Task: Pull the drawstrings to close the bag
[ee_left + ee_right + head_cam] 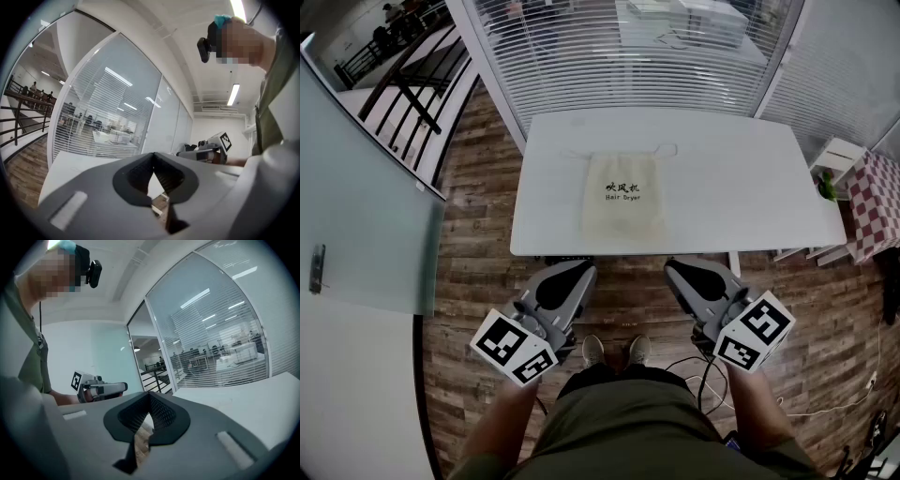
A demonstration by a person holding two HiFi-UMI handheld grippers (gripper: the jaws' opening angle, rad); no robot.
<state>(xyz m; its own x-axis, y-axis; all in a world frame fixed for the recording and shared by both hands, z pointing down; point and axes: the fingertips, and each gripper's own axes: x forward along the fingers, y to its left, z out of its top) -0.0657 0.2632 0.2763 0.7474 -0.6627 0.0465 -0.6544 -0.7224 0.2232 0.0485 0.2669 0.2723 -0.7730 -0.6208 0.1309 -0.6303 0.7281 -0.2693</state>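
- We see a cream cloth bag (pixel 623 195) lying flat on the white desk (pixel 741 178), midway along the desk's width and reaching almost to its near edge.
- Black print on the bag shows three Chinese characters, 吹风机, with "Hair Dryer" in small letters beneath them.
- The drawstrings (pixel 662 148) lie slack on the desk at the bag's far end, a thin loop trailing toward the desk's right side.
- We hold the left tongs (pixel 579 274) off the desk, just short of its near edge, over the wooden floor (pixel 478 272). Their two jaws are closed tip to tip with nothing between them.
- The right tongs (pixel 678 272) sit likewise short of the desk's near edge, jaws pressed together and empty.
- Neither pair of tongs touches the bag or its strings.
- Our shoes (pixel 593 352) stand on the floor, back from the desk's near edge.
- White blinds (pixel 628 47) behind glass run beyond the desk's far edge.
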